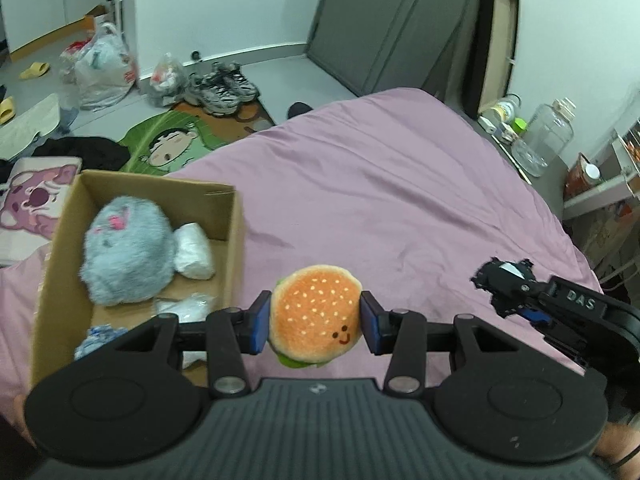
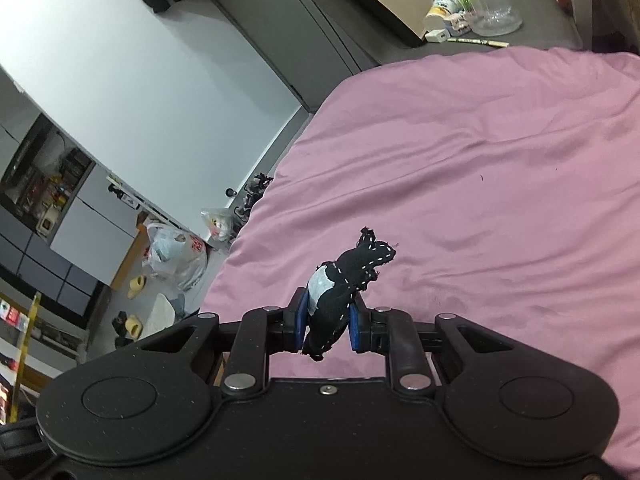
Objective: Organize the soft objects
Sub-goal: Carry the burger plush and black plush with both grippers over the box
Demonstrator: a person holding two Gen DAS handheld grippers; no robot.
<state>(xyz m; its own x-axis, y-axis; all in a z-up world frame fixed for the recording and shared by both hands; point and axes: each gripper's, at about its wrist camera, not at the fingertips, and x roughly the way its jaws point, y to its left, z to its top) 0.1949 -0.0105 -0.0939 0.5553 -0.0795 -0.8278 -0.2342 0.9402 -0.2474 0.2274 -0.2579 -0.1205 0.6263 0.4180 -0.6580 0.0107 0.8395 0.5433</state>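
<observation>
Above the wrinkled pink bedsheet (image 1: 400,200), left jaws pinch a round plush burger (image 1: 316,314); right jaws clamp a black stitched felt toy (image 2: 340,296).

Bed (image 1: 400,184) spread with a wrinkled mauve-pink sheet (image 2: 480,168), stretching ahead of both tongs, open cardboard box (image 1: 236,240) resting on the sheet just left of and ahead of the left tongs (image 1: 316,322), bare creased fabric beyond the right tongs (image 2: 326,326)

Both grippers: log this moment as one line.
left gripper: shut on burger plush | right gripper: shut on black-and-white plush | cardboard box: holds grey fluffy plush
</observation>
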